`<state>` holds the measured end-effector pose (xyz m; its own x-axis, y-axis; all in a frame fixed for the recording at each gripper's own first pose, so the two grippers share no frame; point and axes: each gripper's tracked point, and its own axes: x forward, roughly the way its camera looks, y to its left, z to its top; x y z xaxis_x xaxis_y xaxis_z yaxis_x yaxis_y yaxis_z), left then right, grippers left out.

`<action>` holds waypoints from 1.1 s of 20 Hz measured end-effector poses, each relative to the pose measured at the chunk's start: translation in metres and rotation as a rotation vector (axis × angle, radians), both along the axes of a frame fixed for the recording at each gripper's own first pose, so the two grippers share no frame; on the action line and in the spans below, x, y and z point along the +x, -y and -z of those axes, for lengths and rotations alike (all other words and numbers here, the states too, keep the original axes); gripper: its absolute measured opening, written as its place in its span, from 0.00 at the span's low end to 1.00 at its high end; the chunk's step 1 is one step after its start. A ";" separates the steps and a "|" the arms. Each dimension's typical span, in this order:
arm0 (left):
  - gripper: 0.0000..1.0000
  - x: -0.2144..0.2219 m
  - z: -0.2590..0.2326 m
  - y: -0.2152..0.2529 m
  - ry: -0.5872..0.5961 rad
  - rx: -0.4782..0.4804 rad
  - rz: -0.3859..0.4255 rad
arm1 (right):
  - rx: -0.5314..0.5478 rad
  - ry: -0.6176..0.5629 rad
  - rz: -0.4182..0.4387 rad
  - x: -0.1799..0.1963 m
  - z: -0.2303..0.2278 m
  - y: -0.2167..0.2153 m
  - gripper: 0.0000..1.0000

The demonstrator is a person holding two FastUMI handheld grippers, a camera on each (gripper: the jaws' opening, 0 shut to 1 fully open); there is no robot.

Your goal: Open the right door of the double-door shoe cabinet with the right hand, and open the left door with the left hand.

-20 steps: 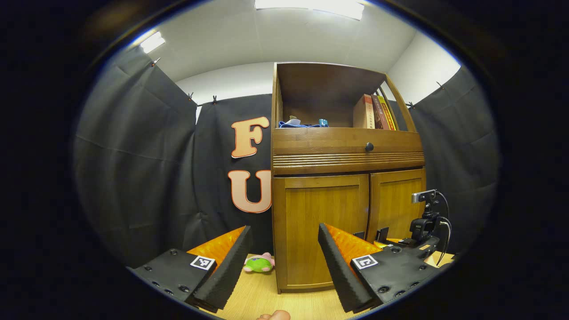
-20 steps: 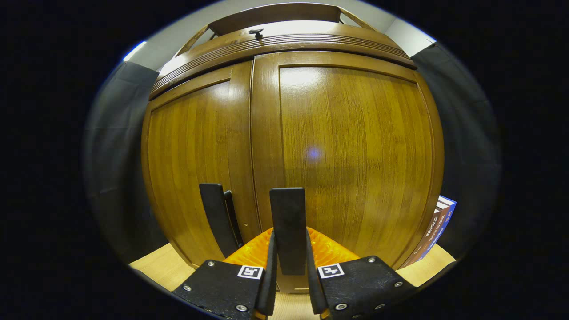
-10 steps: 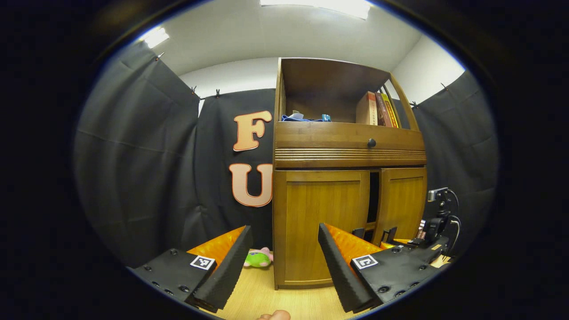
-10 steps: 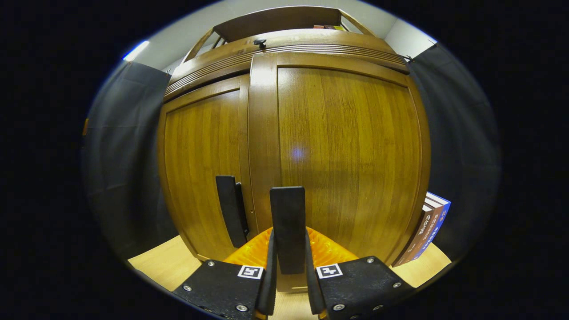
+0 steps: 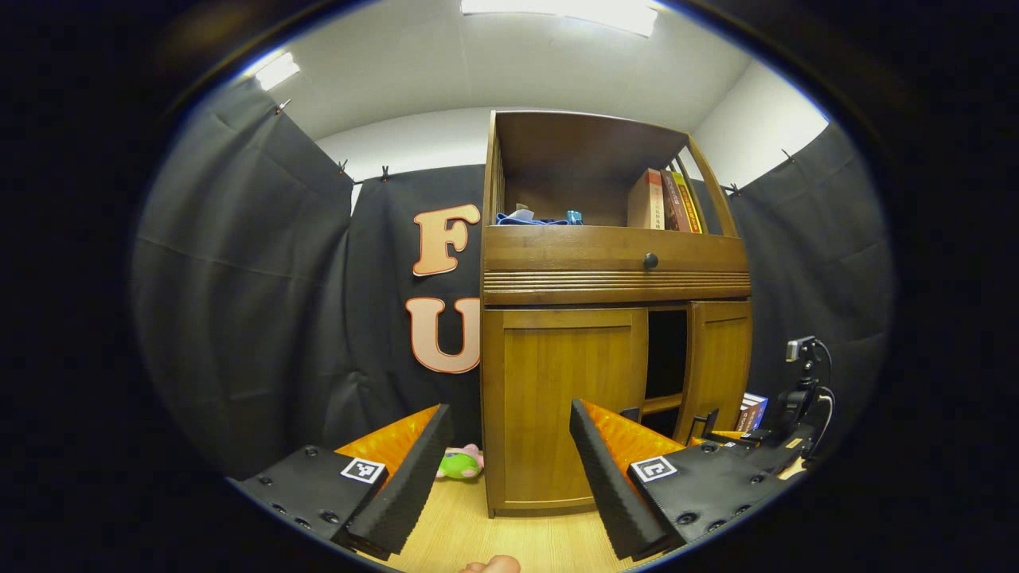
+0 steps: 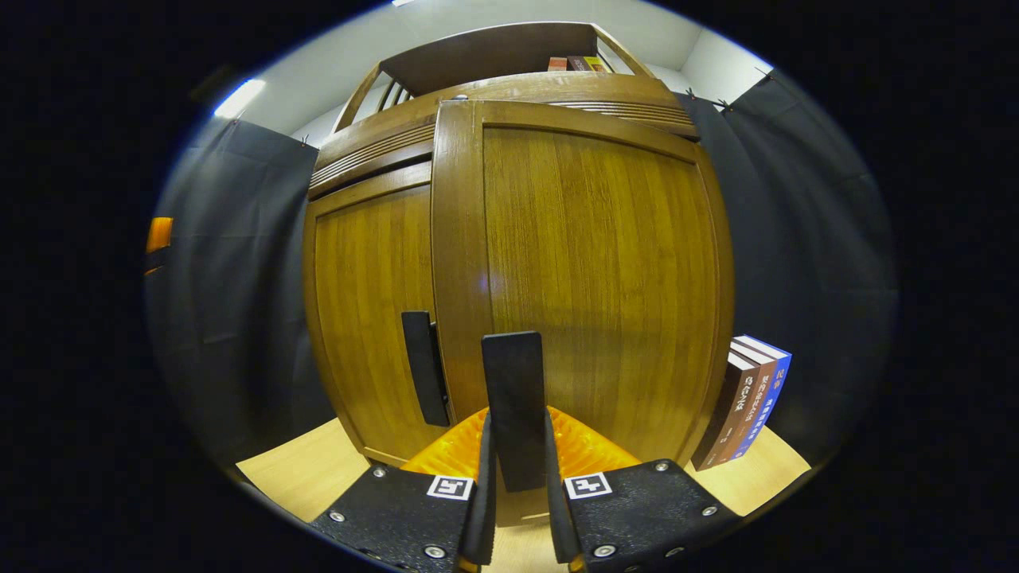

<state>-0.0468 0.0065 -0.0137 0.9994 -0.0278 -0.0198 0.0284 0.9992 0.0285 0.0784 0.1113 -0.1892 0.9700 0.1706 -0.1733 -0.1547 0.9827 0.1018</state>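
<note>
Glossy grained wooden right door (image 6: 589, 278) ajar; right gripper (image 6: 513, 477) clamped on its flat handle (image 6: 513, 406); left gripper (image 5: 505, 469) spread wide, level.

In the left gripper view the right tongs (image 5: 708, 426), low at the right of the frame, sit half behind the near finger, so their grip cannot be made out. The cupboard's inside (image 5: 665, 352) is a dark gap. In the right gripper view the right door handle (image 6: 513, 410) hides the fingertips, and the top shelf books (image 6: 577, 64) are too small to tell.
</note>
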 end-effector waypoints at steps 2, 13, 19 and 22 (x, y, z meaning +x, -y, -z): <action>0.95 -0.003 0.002 0.003 -0.005 -0.003 0.004 | -0.009 -0.002 -0.006 -0.011 -0.001 0.005 0.28; 0.94 -0.012 0.004 0.020 -0.013 -0.002 0.035 | 0.001 -0.004 -0.014 -0.054 -0.007 0.042 0.28; 0.94 -0.016 0.003 0.023 -0.013 -0.008 0.038 | -0.006 -0.002 0.009 -0.077 -0.009 0.069 0.19; 0.94 -0.018 0.004 0.029 -0.012 -0.014 0.047 | -0.012 0.000 0.028 -0.085 -0.011 0.082 0.23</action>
